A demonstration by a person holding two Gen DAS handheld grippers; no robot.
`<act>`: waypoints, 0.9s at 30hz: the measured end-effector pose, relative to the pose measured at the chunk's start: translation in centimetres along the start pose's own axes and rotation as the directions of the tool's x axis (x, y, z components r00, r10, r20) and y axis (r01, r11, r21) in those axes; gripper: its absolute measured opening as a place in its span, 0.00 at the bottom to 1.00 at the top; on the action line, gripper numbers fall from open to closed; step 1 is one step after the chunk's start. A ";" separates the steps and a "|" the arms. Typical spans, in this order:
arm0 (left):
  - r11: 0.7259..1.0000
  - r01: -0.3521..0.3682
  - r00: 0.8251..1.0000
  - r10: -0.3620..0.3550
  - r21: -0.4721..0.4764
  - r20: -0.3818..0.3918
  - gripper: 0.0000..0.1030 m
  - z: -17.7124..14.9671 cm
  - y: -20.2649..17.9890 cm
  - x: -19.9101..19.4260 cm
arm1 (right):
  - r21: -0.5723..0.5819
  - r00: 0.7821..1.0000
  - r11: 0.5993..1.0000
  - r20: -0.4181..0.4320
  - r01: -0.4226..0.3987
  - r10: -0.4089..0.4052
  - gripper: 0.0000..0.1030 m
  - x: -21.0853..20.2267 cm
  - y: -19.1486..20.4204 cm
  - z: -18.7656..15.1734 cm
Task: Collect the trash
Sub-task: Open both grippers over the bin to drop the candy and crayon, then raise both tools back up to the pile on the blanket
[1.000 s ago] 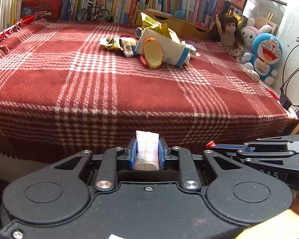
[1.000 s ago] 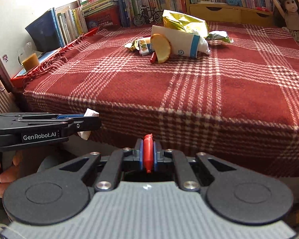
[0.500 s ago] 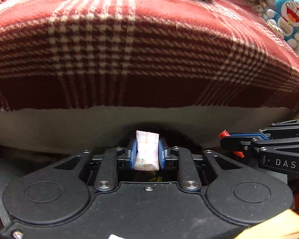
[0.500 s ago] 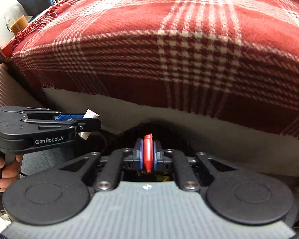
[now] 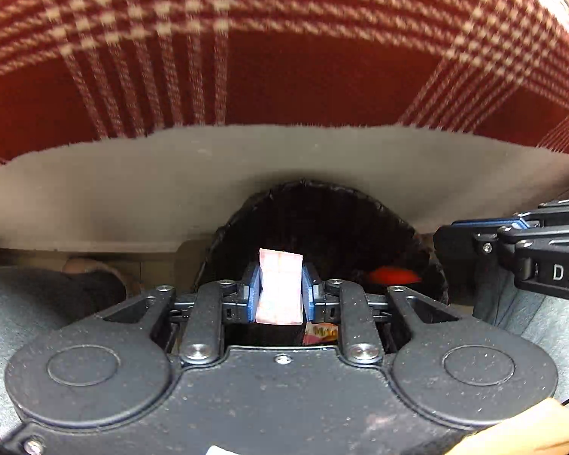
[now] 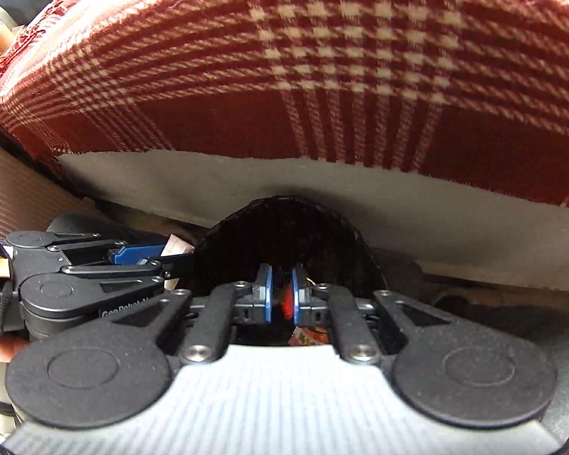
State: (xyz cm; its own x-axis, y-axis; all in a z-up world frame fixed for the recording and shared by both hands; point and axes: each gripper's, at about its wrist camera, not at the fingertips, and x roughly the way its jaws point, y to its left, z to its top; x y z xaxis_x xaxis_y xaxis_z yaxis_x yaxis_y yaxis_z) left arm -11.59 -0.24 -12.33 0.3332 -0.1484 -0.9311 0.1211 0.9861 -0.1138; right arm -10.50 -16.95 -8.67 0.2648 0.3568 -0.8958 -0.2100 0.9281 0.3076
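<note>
My left gripper (image 5: 278, 288) is shut on a pink-and-white folded wrapper (image 5: 278, 284), held over the near edge of a black bin (image 5: 322, 204) on the floor. In the right wrist view my right gripper (image 6: 280, 288) hangs over the same bin (image 6: 246, 235) with its jaws apart. A small red piece (image 6: 285, 305) shows loose just below them. The left wrist view shows that red piece (image 5: 392, 276) blurred inside the bin, below the right gripper (image 5: 442, 235). The left gripper (image 6: 170, 254) and its wrapper (image 6: 176, 246) sit at the bin's left rim.
A red plaid blanket (image 5: 284, 57) hangs over the bed edge above the bin, with the pale mattress side (image 5: 132, 189) under it. A colourful wrapper (image 5: 320, 331) lies in the bin. A ribbed brown case (image 6: 15, 197) stands at the left. Grey trouser legs (image 5: 531, 322) flank the bin.
Both grippers came down from bed height to just above the bin. The right gripper opened and the red piece dropped out of it. The left still holds its wrapper.
</note>
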 end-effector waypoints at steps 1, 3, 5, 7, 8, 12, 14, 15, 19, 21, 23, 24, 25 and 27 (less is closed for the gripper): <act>1.000 -0.002 1.000 0.002 0.003 -0.004 0.21 0.0 -0.1 0.2 | 0.001 1.000 1.000 -0.001 -0.002 0.002 0.14 0.1 0.0 0.0; 1.000 -0.003 1.000 0.003 0.004 -0.012 0.21 0.0 -0.3 0.4 | -0.002 1.000 1.000 0.000 0.000 0.000 0.14 0.2 0.0 0.0; 1.000 0.002 1.000 -0.002 0.001 -0.016 0.21 0.1 -0.5 0.8 | -0.005 1.000 1.000 -0.001 -0.001 0.001 0.15 0.2 0.1 0.0; 1.000 0.003 1.000 -0.003 -0.004 -0.017 0.21 0.1 -0.6 1.2 | -0.006 1.000 1.000 -0.002 0.000 0.000 0.16 0.3 0.2 0.0; 1.000 0.002 1.000 -0.002 -0.006 -0.017 0.22 0.1 -0.7 1.3 | -0.007 1.000 1.000 -0.002 0.001 -0.001 0.18 0.3 0.2 0.0; 1.000 0.011 1.000 -0.011 -0.017 -0.018 0.37 0.2 -0.3 1.1 | -0.011 1.000 1.000 0.000 0.001 -0.001 0.21 0.3 0.4 0.1; 1.000 0.015 1.000 -0.016 -0.026 -0.020 0.47 0.4 0.0 0.8 | -0.017 1.000 1.000 0.001 -0.001 0.001 0.28 0.2 0.4 0.1; 0.999 0.016 1.000 -0.016 -0.031 -0.022 0.50 0.4 0.1 0.9 | -0.019 1.000 1.000 0.003 0.000 0.000 0.33 0.2 0.4 0.1; 0.999 0.020 1.000 -0.021 -0.043 -0.021 0.57 0.6 0.5 0.4 | -0.027 1.000 1.000 0.007 0.000 0.000 0.41 0.0 0.4 0.3; 0.999 0.020 1.000 -0.021 -0.046 -0.017 0.58 0.7 0.6 0.2 | -0.030 1.000 1.000 0.010 0.000 0.000 0.43 -0.1 0.5 0.3; 0.999 0.021 1.000 -0.021 -0.047 -0.013 0.59 0.8 0.6 -0.1 | -0.035 1.000 0.999 0.014 0.001 -0.001 0.44 -0.3 0.4 0.4; 0.999 0.021 1.000 -0.021 -0.048 -0.011 0.59 0.8 0.6 -0.2 | -0.036 1.000 0.999 0.016 0.001 0.000 0.45 -0.3 0.4 0.4; 0.999 0.020 1.000 -0.021 -0.048 -0.007 0.60 0.8 0.6 -0.5 | -0.037 1.000 0.999 0.017 0.001 -0.001 0.46 -0.4 0.4 0.4; 0.999 0.019 1.000 -0.019 -0.046 0.000 0.60 0.9 0.5 -0.8 | -0.040 1.000 0.999 0.019 0.002 -0.001 0.48 -0.5 0.5 0.6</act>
State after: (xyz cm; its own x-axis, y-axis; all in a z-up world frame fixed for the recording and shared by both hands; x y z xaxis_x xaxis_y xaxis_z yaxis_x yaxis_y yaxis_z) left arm -10.93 0.29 -11.35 0.3304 -0.1673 -0.9289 0.0842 0.9855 -0.1475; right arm -10.21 -16.59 -7.89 0.2826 0.3579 -0.8900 -0.2469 0.9237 0.2930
